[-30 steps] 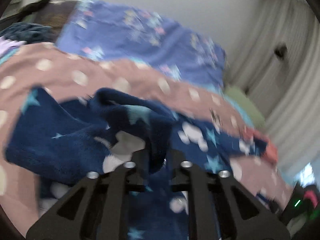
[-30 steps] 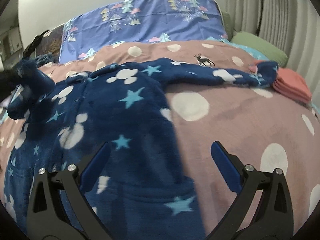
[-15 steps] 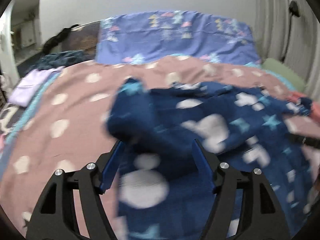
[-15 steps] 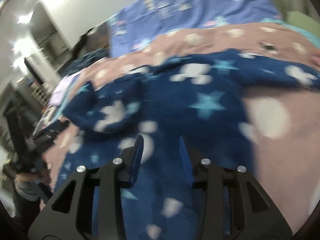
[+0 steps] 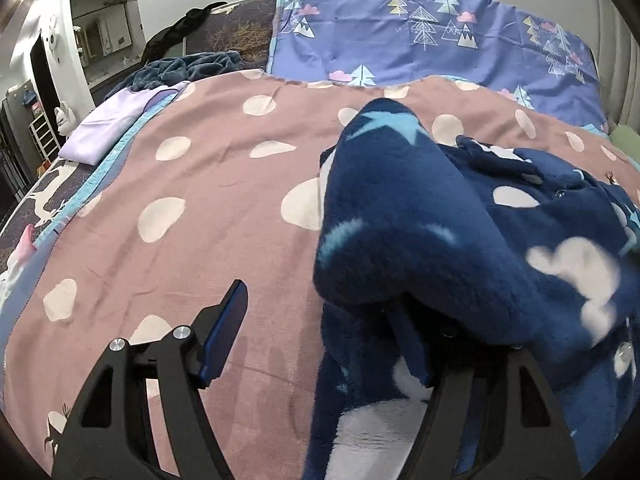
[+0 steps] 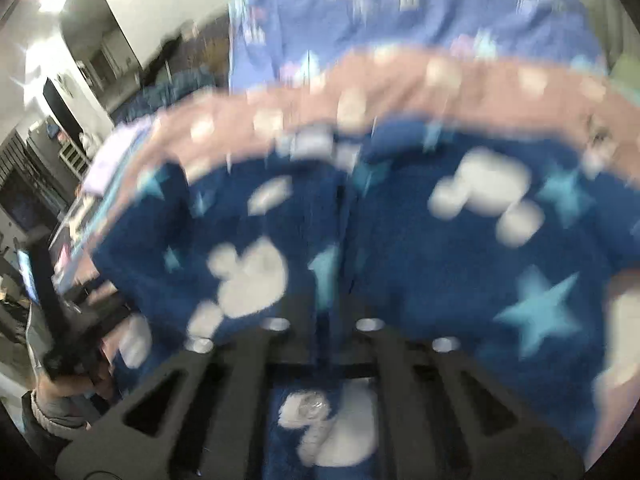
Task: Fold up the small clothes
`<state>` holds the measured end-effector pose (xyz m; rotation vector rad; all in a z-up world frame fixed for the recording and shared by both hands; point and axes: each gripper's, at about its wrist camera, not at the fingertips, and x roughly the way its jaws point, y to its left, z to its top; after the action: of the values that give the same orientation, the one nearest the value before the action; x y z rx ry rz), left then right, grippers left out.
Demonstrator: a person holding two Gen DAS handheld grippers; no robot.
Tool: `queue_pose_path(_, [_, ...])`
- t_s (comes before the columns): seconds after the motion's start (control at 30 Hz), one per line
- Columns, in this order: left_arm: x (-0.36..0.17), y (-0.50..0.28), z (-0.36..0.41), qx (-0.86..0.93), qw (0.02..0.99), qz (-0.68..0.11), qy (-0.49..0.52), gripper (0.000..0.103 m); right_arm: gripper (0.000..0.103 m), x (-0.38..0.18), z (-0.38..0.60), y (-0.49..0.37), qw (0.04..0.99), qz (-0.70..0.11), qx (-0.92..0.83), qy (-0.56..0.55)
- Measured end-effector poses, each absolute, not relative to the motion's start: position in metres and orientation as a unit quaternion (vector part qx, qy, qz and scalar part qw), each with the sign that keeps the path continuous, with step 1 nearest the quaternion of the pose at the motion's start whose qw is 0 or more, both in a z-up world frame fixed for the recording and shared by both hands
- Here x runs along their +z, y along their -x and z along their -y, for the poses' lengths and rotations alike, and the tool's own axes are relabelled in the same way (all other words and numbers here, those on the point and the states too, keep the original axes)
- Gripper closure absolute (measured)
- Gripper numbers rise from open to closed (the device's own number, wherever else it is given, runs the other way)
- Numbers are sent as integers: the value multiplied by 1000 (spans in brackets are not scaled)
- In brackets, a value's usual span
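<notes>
A navy fleece garment (image 5: 420, 232) with light-blue stars and white blobs lies on the pink dotted bedspread (image 5: 200, 200). One folded-over part of it humps up in front of my left gripper (image 5: 320, 344). That gripper is open: its left finger (image 5: 224, 336) hangs bare over the bedspread, and the fleece drapes over the right finger and hides it. The right wrist view is blurred. There my right gripper (image 6: 324, 320) is shut, its tips buried in a pinched fold of the garment (image 6: 440, 280).
A purple-blue pillow (image 5: 420, 40) with a tree print stands at the head of the bed. A folded lilac cloth (image 5: 108, 128) and a dark blue heap (image 5: 188, 66) lie at the far left. Part of a green cushion (image 5: 628, 140) shows at the right edge. Beyond the bed's left edge is room furniture.
My left gripper let go of the fleece fold, opened and swung left and down. My right gripper moved left over the garment and closed from wide open onto it.
</notes>
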<state>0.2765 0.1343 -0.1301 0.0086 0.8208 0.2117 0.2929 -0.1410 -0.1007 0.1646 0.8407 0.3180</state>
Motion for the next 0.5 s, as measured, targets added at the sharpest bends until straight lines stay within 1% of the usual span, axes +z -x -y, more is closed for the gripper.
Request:
queue_pose_path(0.03, [-130,-273,-136,107,913,-394,-4,33,99,-85,153,-288,914,-376,136,-70])
queue_pose_path(0.1, [-129,-269,-139,110,914,-391,1,32,99,-70,175,-287,931,-346,98,-58])
queue_pose_path(0.13, [-129,-267,-139,107,914,-390,4,31,99,-69,190,-291,933,-348,81,-55])
queue_pose_path(0.17, [-130,-265,-139,102,915,-391,3,27,98,-74,201,-295,929,-358,72,-57])
queue_pose_path(0.2, [-130,-264,-137,101,915,-391,-1,27,97,-81,208,-299,924,-371,68,-60])
queue_pose_path(0.3, [-131,-260,-131,102,914,-392,-21,27,84,-116,231,-303,894,-439,49,-72])
queue_pose_path(0.33, [-131,-259,-130,98,914,-392,-23,27,77,-122,235,-303,889,-447,54,-84])
queue_pose_path(0.37, [-130,-256,-129,95,915,-391,-26,27,69,-127,244,-302,884,-450,61,-115])
queue_pose_path(0.4, [-129,-255,-128,94,915,-390,-28,27,63,-127,247,-302,882,-447,66,-133])
queue_pose_path(0.43, [-127,-253,-127,94,916,-390,-32,27,55,-125,253,-302,881,-441,71,-155])
queue_pose_path(0.47, [-124,-249,-126,92,917,-387,-37,27,51,-122,258,-307,880,-434,79,-179])
queue_pose_path(0.5, [-119,-244,-124,85,919,-382,-39,27,51,-119,260,-314,878,-429,89,-194])
